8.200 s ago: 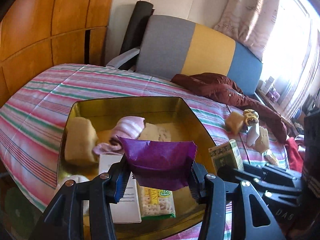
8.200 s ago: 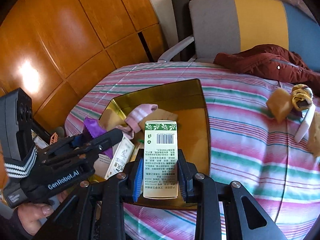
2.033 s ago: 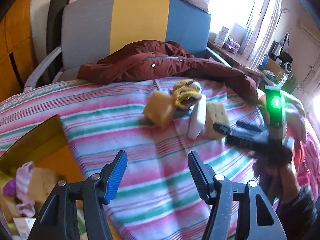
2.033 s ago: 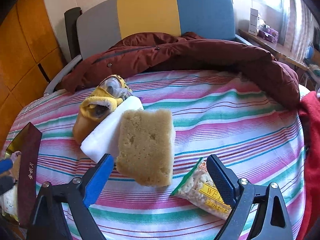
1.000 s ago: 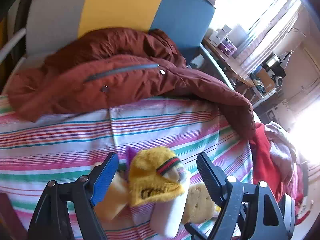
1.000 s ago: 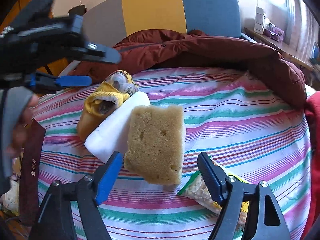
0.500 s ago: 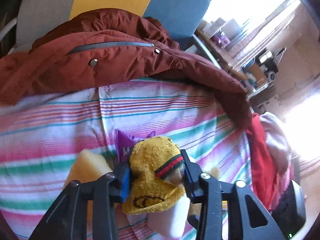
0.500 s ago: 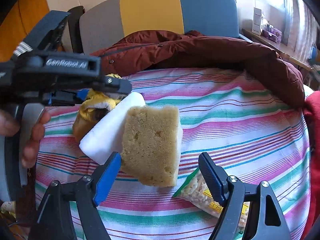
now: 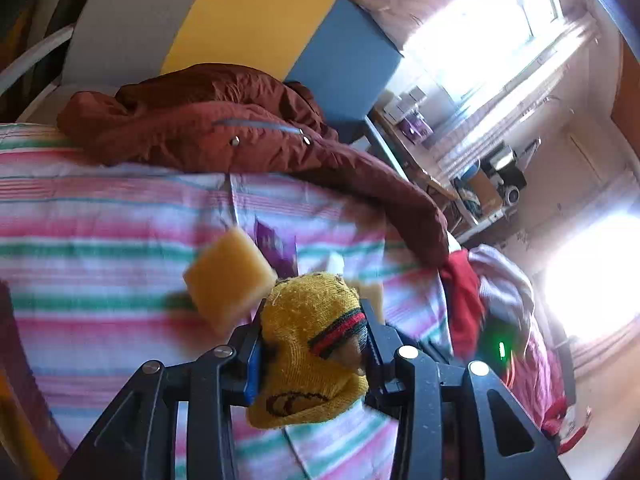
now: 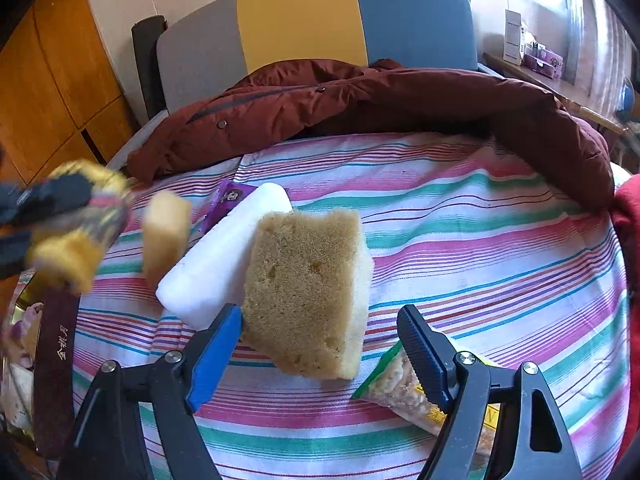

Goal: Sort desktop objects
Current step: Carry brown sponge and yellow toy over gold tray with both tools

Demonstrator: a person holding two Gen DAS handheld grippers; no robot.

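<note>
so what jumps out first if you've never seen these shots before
The yellow knitted sock with its red and black band, clamped in the left hand-held gripper, fills the foreground of the left wrist view. In the right wrist view a big brown sponge leans on a white foam block on the striped cloth, ahead of the open right hand-held gripper.

Left hand-held gripper (image 9: 314, 346): jaws drawn in tight, blue pads pressed on both sides of a yellow knit sock (image 9: 308, 354), which is lifted clear of the striped cloth; black frame angled downward. From the right wrist view it shows as a motion-blurred dark shape at the left edge (image 10: 44, 204).

Right hand-held gripper (image 10: 320, 338): jaws apart, blue pad at left, black ribbed pad at right, nothing pressed between them; pointed steeply downward.
</note>
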